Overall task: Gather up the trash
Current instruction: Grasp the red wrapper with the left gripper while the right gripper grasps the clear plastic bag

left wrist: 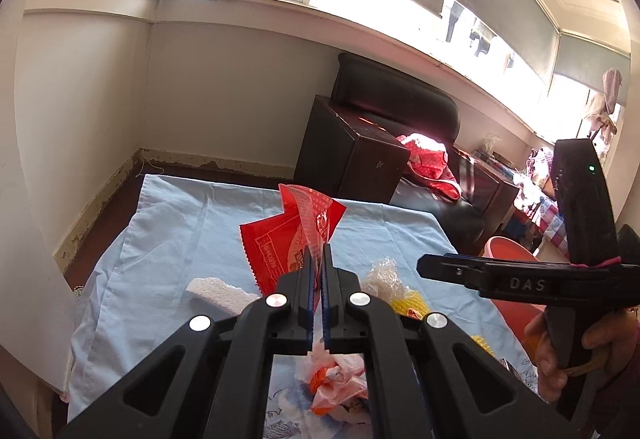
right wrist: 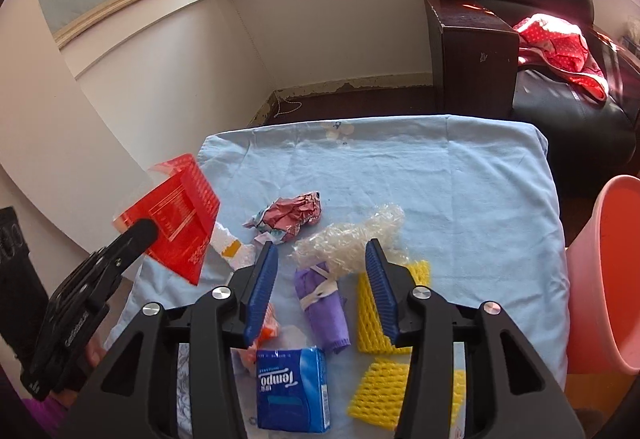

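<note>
Left tongs [left wrist: 318, 259] pressed together on red wrapper [left wrist: 298, 231], lifted above desk [right wrist: 460, 175] at 9 o'clock. Right tongs [right wrist: 322, 281] spread, empty, over purple roll [right wrist: 324, 315] and clear plastic wad [right wrist: 352, 239]. Pink bin [right wrist: 608, 271] at 3 o'clock.

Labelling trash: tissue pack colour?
Blue with white lettering, tissue pack, clearest in the right wrist view.

On the tabletop [right wrist: 460, 175], the tissue pack [right wrist: 292, 387] lies at the near edge. The rolled cloth [right wrist: 324, 311] lies just behind it, the foam nets [right wrist: 384, 327] to its right, and the crumpled wrapper [right wrist: 292, 217] farther back. The bin [right wrist: 608, 279] stands off the right edge.
</note>
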`<state>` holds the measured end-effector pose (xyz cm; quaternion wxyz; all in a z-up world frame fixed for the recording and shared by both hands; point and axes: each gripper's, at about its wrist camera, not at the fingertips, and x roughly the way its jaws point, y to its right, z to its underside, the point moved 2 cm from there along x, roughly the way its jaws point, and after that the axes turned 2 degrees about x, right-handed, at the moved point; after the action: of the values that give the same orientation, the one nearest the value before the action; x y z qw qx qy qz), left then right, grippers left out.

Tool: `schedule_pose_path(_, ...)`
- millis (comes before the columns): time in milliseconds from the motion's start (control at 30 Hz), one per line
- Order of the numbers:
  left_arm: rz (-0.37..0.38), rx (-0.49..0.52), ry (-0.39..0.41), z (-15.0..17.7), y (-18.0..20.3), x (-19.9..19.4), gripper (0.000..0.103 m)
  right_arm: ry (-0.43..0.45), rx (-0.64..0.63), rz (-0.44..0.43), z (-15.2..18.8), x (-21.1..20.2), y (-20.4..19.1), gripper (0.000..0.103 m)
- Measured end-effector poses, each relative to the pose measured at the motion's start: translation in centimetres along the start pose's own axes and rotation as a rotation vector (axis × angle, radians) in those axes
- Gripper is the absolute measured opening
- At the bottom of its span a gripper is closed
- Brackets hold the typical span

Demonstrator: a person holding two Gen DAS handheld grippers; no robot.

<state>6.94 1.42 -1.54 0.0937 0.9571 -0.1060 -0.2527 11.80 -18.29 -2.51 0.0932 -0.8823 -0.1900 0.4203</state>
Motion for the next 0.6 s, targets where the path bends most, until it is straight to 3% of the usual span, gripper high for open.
schedule_pose_path(167,-0.003,-0.022,0.002,0.6,-1.1,-1.1,0.002,-0.025,0.081,0.083,-1.6,3.5,0.0,0.047)
schedule_pose_path(333,0.006,-0.040,-0.013,1.2,-1.9,-1.4,0.002,-0.090,0.094,0.142,-1.1,6.3,0.4,0.047)
schedule_pose_path(600,0.027,-0.040,-0.014,1.5,-1.6,-1.6,0.002,-0.128,0.115,0.097,1.7,5.8,2.1,0.049)
